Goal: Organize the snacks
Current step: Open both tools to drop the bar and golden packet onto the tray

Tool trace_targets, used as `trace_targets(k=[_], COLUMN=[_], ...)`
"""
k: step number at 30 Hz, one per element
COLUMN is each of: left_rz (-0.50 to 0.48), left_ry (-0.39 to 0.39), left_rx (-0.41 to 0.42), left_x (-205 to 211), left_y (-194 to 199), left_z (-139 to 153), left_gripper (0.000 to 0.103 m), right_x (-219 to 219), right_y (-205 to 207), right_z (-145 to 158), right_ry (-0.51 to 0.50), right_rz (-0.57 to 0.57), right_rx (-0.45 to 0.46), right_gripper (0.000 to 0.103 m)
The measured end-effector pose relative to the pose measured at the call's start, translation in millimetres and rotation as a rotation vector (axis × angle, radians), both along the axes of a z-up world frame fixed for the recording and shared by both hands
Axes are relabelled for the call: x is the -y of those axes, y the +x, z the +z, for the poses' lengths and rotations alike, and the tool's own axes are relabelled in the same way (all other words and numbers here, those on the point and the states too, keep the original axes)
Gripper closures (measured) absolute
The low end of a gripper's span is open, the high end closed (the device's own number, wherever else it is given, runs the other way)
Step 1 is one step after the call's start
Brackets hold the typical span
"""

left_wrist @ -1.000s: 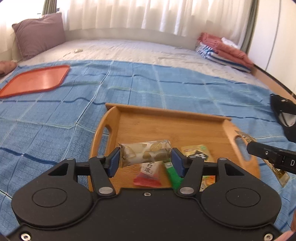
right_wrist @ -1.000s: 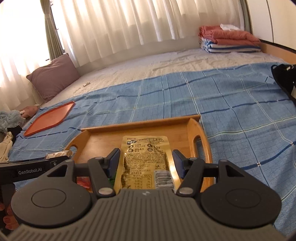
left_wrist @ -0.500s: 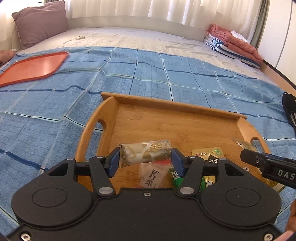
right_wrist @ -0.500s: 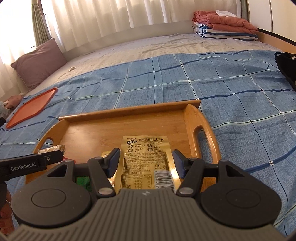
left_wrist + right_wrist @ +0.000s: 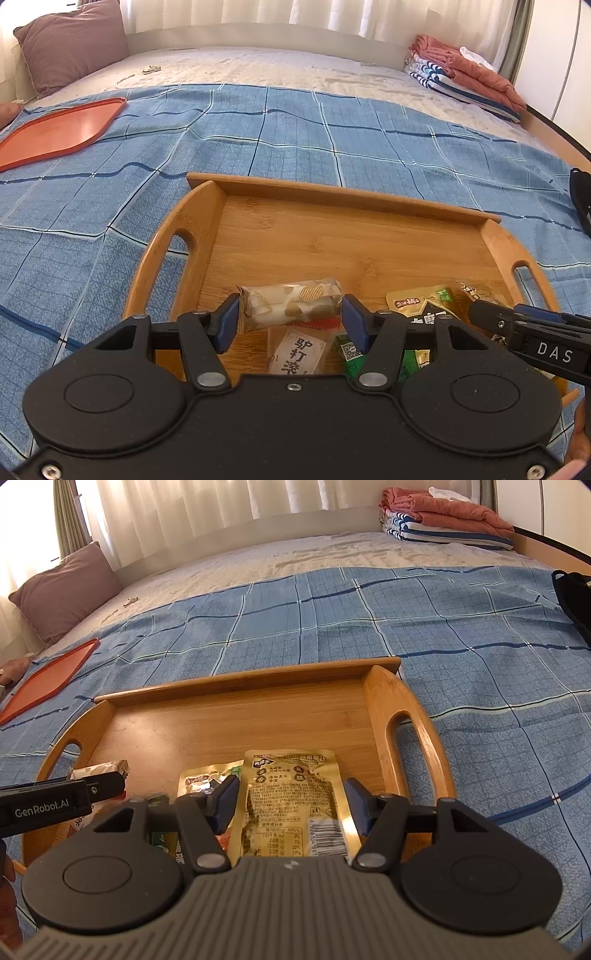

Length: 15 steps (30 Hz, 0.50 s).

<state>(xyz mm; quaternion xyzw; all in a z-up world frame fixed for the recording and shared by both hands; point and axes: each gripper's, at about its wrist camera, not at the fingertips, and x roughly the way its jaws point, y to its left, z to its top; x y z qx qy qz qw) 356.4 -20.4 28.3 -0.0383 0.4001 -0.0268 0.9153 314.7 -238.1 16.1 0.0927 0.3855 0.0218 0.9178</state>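
Observation:
A wooden tray [image 5: 332, 229] [image 5: 236, 716] with cut-out handles lies on the blue checked bedspread. My left gripper [image 5: 290, 314] is shut on a cream and gold wrapped snack [image 5: 291, 301], held crosswise over the tray's near left part. My right gripper [image 5: 291, 801] is shut on a gold foil pouch [image 5: 293, 794], held lengthwise over the tray's near right part. Several snack packets [image 5: 299, 350] lie on the tray's near side beneath the grippers, partly hidden. The right gripper's finger [image 5: 532, 332] shows at the right edge of the left wrist view.
An orange tray [image 5: 59, 129] lies on the bedspread at far left. A mauve pillow [image 5: 74, 44] sits at the back left, folded blankets [image 5: 465, 77] at the back right. A black bag [image 5: 576, 594] lies at the right edge.
Both grippers have come down and forward over the wooden tray, each with its snack still held. The tray looks larger and closer in both views.

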Motion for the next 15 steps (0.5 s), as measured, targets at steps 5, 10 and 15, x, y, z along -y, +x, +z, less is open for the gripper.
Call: trace_targets(k=[5, 10, 15], left_rz=[-0.001, -0.007, -0.024], left_ry=[0.014, 0.025, 0.035], left_rx=[0.011, 0.034, 0.072], left_x=[-0.6, -4.3, -9.5], left_y=[-2.3, -13.1, -30.4], left_z=[3.1, 14.9, 31.7], left_gripper=[0.032, 0.019, 0.015], right_x=[0.3, -1.8, -3.4], right_y=[-2.1, -11.2, -23.1], right_z=[-0.4, 9.2, 25.7], right_ry=[-0.001, -0.009, -0.017], right_rz=[0.006, 0.048, 0.059], right_rx=[0.008, 0.033, 0.06], right_gripper=[0.025, 0.012, 0.01])
